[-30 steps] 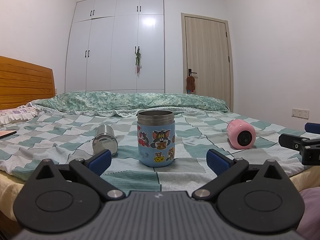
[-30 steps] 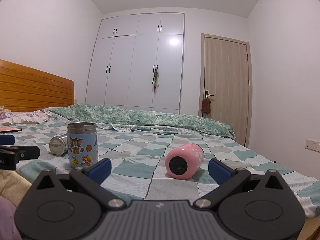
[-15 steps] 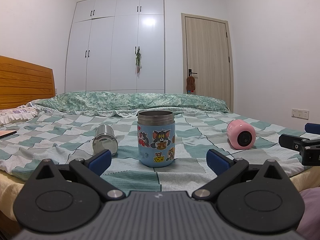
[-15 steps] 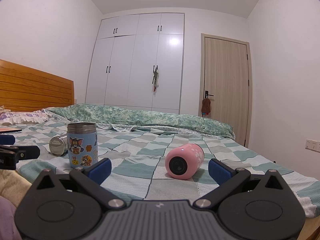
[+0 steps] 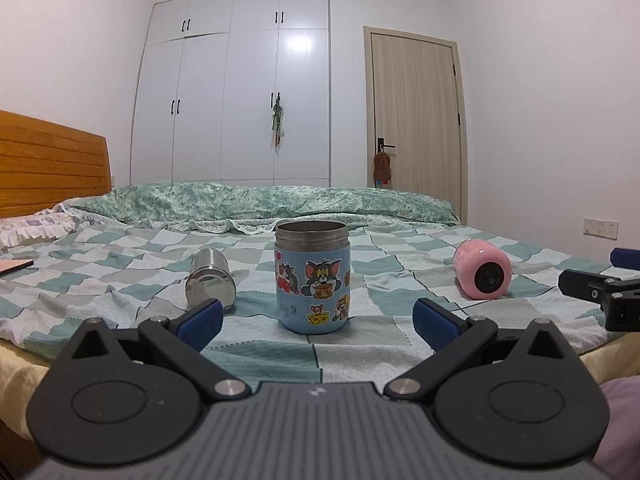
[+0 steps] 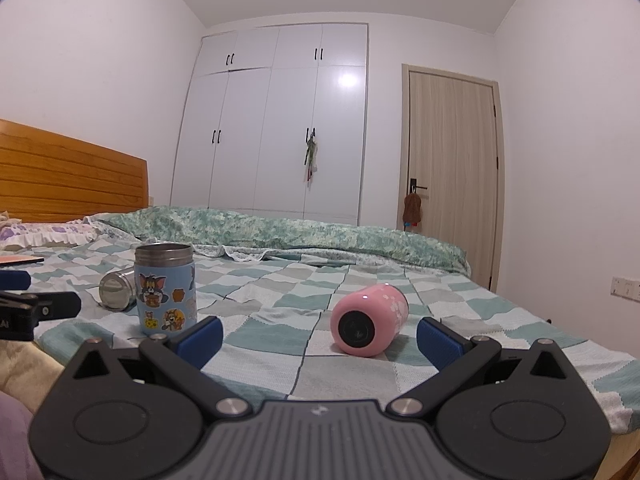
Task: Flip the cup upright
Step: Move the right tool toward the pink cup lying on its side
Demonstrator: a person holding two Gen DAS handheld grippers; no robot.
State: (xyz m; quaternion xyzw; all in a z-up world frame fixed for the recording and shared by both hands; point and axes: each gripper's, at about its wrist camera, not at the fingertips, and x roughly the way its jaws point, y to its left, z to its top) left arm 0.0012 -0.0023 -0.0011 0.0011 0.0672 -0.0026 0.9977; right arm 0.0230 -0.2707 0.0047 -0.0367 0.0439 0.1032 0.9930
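Observation:
A pink cup (image 6: pixel 370 320) lies on its side on the checkered bedspread, its dark end facing me; it also shows in the left wrist view (image 5: pixel 483 274). A blue cartoon-sticker cup (image 5: pixel 313 276) stands upright, also in the right wrist view (image 6: pixel 165 288). A steel cup (image 5: pixel 210 286) lies on its side to its left, seen too in the right wrist view (image 6: pixel 116 290). My left gripper (image 5: pixel 316 318) is open and empty, just short of the blue cup. My right gripper (image 6: pixel 318 336) is open and empty, just short of the pink cup.
The bed (image 5: pixel 120 256) has a wooden headboard (image 5: pixel 48 164) at left and a rumpled green quilt (image 5: pixel 260 200) at the back. A flat book (image 5: pixel 14 266) lies at far left. A wardrobe (image 5: pixel 236 88) and a door (image 5: pixel 416 120) stand behind.

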